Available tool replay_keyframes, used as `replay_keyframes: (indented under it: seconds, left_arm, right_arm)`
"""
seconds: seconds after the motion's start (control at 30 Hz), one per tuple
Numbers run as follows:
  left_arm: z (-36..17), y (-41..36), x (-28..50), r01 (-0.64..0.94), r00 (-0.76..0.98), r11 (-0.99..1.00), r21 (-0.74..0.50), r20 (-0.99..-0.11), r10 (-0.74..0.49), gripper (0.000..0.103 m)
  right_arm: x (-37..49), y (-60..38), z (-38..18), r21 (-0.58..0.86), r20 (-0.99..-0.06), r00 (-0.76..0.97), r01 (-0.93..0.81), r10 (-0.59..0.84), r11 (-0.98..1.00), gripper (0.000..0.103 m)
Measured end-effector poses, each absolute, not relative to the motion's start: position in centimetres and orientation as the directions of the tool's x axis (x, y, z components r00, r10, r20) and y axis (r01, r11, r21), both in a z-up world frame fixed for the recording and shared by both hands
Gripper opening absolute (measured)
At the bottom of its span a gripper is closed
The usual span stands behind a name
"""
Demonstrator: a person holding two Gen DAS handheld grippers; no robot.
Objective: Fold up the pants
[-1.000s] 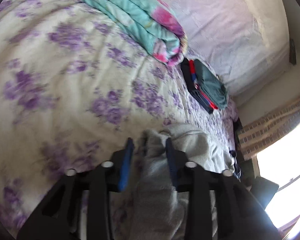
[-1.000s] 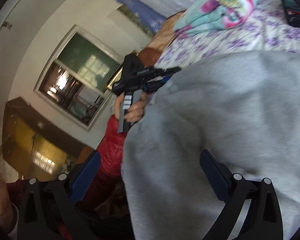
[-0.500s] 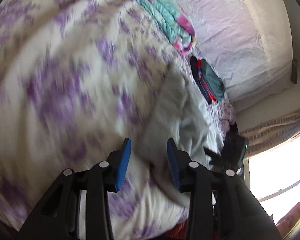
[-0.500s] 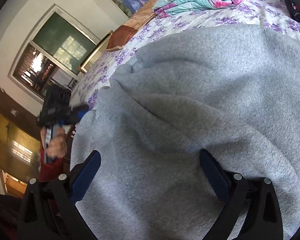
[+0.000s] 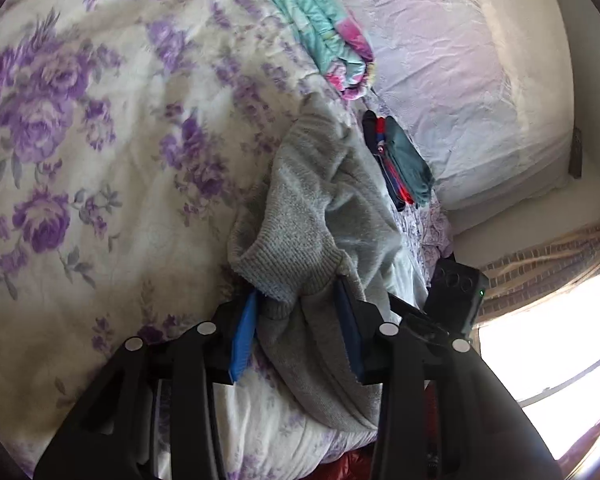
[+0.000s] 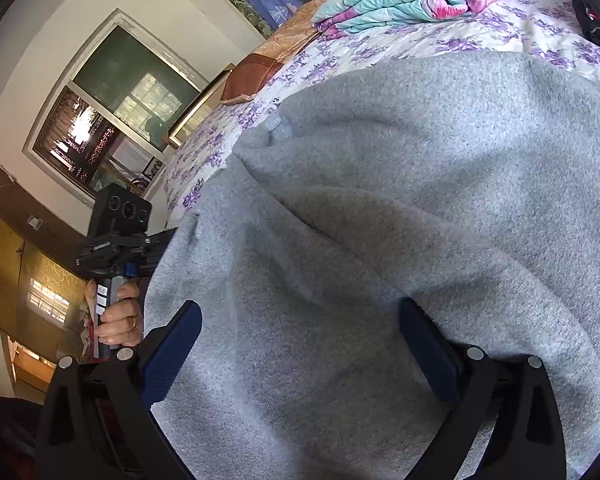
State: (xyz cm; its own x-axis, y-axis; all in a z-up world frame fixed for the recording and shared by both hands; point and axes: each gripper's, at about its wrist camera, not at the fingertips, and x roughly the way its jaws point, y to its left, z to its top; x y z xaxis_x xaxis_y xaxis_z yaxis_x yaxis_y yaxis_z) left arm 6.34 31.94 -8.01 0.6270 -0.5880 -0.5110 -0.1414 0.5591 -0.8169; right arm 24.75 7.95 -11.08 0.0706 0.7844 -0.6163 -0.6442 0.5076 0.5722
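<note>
Grey fleece pants (image 5: pixel 312 208) lie on the floral bedspread (image 5: pixel 80 160). My left gripper (image 5: pixel 296 312) is shut on a bunched edge of them, the cloth pinched between the blue pads and humped up just ahead. In the right wrist view the pants (image 6: pixel 420 200) fill the frame. My right gripper (image 6: pixel 300 340) hovers over them with its jaws wide apart and only flat cloth beneath. A hand (image 6: pixel 120 320) holds the left gripper's handle at the pants' left edge; its fingertips are hidden behind the cloth.
A rolled teal and pink quilt (image 5: pixel 324 40) lies further up the bed. A small stack of folded clothes (image 5: pixel 400 160) sits beside the pants, against a lilac mattress (image 5: pixel 460 60). A bright window (image 5: pixel 560 360) is at the right. The bed's near edge runs below the left gripper.
My left gripper has swept sideways across the bed, dragging the pants' edge with it, and the cloth now humps up ahead of it. The right gripper sank slightly and stayed open.
</note>
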Motion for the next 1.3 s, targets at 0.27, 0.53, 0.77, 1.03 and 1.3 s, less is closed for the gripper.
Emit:
replay_keyframes:
  seconds: [0.27, 0.53, 0.77, 1.03, 1.3]
  left_arm:
    - [-6.7, 33.6, 3.0, -0.170, 0.702, 0.526, -0.833, -0.477, -0.529, 0.020]
    - [-7.7, 35.6, 0.9, -0.260, 0.705, 0.556, -0.789, -0.549, -0.449, 0.004]
    - [-1.4, 31.2, 3.0, -0.071, 0.702, 0.682, -0.728, -0.522, -0.485, 0.007]
    - [-8.6, 28.6, 8.4, -0.181, 0.541, 0.661, -0.728, -0.635, -0.551, 0.017]
    - [-2.9, 27.6, 7.2, -0.067, 0.596, 0.686, -0.725, -0.580, -0.555, 0.022]
  right_arm:
    - [24.6, 7.8, -11.1, 0.564, -0.616, 0.072, -0.654, 0.784, 0.503, 0.100]
    - [24.4, 7.3, -10.3, 0.595, -0.611, 0.039, -0.636, 0.791, 0.491, 0.100]
    - [25.1, 6.7, -6.8, 0.754, -0.408, 0.003, -0.563, 0.913, 0.339, 0.100]
    - [26.3, 11.0, -10.9, 0.701, -0.550, -0.037, -0.564, 0.835, 0.437, 0.096]
    - [23.1, 6.1, -6.3, 0.583, -0.566, 0.126, -0.638, 0.815, 0.504, 0.099]
